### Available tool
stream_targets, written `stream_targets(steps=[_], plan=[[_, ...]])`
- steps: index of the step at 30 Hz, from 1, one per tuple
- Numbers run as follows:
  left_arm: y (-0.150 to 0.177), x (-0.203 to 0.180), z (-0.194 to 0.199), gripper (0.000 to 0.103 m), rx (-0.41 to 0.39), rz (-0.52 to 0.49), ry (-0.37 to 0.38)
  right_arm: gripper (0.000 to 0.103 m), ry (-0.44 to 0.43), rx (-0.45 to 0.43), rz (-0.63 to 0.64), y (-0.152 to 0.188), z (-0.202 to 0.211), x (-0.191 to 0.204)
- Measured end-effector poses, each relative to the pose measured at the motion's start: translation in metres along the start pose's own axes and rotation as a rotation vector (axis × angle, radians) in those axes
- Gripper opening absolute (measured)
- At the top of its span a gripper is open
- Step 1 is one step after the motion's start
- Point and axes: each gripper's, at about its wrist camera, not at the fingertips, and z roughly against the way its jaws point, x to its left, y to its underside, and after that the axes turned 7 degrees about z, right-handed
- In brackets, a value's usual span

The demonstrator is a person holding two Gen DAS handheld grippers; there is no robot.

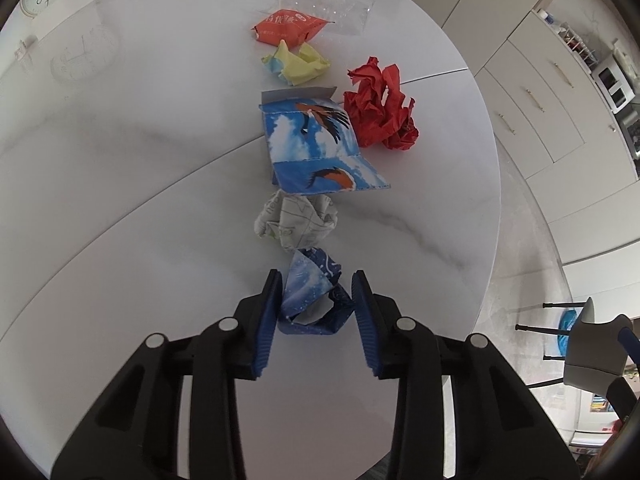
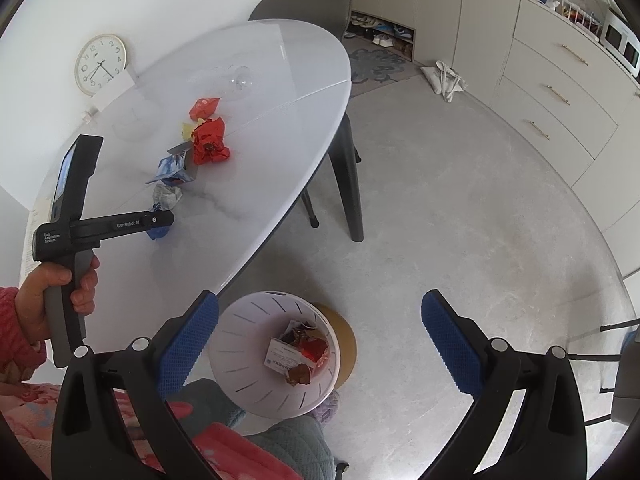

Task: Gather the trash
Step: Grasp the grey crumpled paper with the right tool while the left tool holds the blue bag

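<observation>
Even, soft daylight is filling both views; no hard glare is appearing. The table is carrying a faint sheen at its far end and soft shadows just beside the red paper wad; fisheye distortion is bending the cabinets at right; dark vignetting is rounding every corner; focus is holding sharp centrally, softening slightly toward the edges.

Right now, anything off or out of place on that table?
Only the trash itself: crumpled papers and wrappers lie in a loose line across the white marble table, including a red paper ball and a torn-open blue bird-print packet. The left gripper closes around a blue wrapper. Nothing spilled or broken.
</observation>
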Motion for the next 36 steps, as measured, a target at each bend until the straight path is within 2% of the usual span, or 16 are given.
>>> stream_targets(steps=[7, 16, 21, 25, 28, 33, 36], plan=[[0.004, 0.020, 0.023, 0.035, 0.004, -0.001, 0.020, 0.101, -0.043, -0.008, 0.059, -0.018, -0.016, 0.031], [0.015, 0.081, 0.085, 0.035, -0.032, -0.023, 0.002, 0.100, -0.146, -0.010, 0.146, -0.059, -0.089, 0.123], [0.024, 0.121, 0.111, 0.035, -0.051, -0.018, -0.010, 0.100, -0.087, -0.033, 0.107, -0.075, -0.135, 0.162], [0.025, 0.141, 0.116, 0.036, -0.062, -0.046, -0.038, 0.095, -0.069, -0.043, 0.010, -0.082, -0.154, 0.168], [0.022, 0.154, 0.117, 0.036, -0.061, -0.066, -0.040, 0.094, -0.042, -0.054, -0.014, -0.086, -0.162, 0.173], [0.016, 0.163, 0.112, 0.036, -0.044, -0.103, -0.025, 0.082, 0.015, -0.046, -0.020, -0.090, -0.171, 0.181], [0.014, 0.163, 0.110, 0.036, -0.036, -0.122, -0.011, 0.068, 0.071, -0.043, -0.001, -0.091, -0.170, 0.184]])
